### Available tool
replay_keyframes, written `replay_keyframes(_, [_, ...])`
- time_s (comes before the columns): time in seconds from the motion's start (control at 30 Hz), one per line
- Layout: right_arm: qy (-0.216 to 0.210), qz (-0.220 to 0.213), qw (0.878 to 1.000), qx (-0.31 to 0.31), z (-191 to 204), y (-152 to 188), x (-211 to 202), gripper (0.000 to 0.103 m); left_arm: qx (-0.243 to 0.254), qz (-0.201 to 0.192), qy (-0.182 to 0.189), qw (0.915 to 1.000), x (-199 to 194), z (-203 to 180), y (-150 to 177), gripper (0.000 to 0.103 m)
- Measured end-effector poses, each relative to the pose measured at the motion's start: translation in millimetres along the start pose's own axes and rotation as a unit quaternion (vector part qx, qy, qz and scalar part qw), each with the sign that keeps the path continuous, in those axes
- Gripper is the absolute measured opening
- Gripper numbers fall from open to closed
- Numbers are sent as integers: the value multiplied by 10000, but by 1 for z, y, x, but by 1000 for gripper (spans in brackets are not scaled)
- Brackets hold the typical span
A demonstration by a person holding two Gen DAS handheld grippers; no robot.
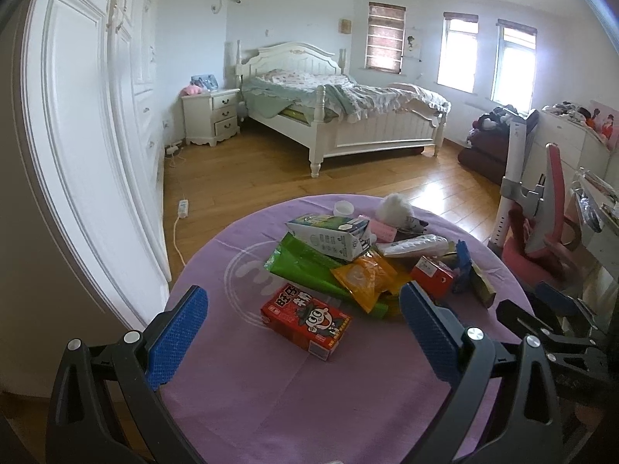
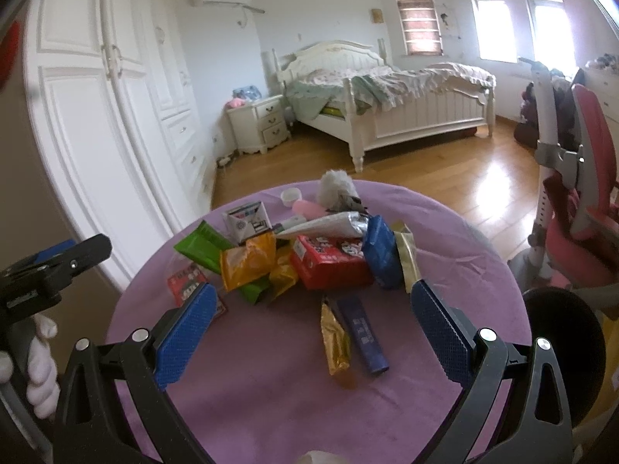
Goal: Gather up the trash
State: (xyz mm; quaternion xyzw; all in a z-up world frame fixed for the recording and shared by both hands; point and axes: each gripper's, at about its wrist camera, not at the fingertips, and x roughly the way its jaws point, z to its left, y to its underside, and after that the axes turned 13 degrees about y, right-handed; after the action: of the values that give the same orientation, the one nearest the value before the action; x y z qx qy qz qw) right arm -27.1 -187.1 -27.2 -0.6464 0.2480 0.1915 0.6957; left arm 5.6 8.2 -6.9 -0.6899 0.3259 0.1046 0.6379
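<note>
Nothing is looking collected yet: the trash pile (image 1: 359,259) is lying heaped at the middle of the purple table (image 1: 216,255), the red carton (image 1: 307,319) at its seven o'clock edge. Both the left gripper (image 1: 303,334) and right gripper (image 2: 313,332) are hanging wide open, holding nothing; no bin is showing.

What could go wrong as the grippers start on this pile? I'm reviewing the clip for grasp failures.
1. The milk carton lies on the green wrapper and orange packet; pulling either may topple it.
2. The gold sachet and blue stick pack lie flat on the purple cloth; the open right gripper may pinch cloth instead.
</note>
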Motion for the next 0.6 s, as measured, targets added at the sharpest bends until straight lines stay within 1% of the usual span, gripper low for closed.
replay_keyframes(0.3, [145, -21, 9999, 30, -3, 0, 1, 99, 0, 41, -29, 10000, 1, 2, 0, 98])
replay_keyframes(0.6, [244, 97, 9997, 9, -3, 3, 5, 99, -11, 82, -59, 9999, 2, 4, 3, 98])
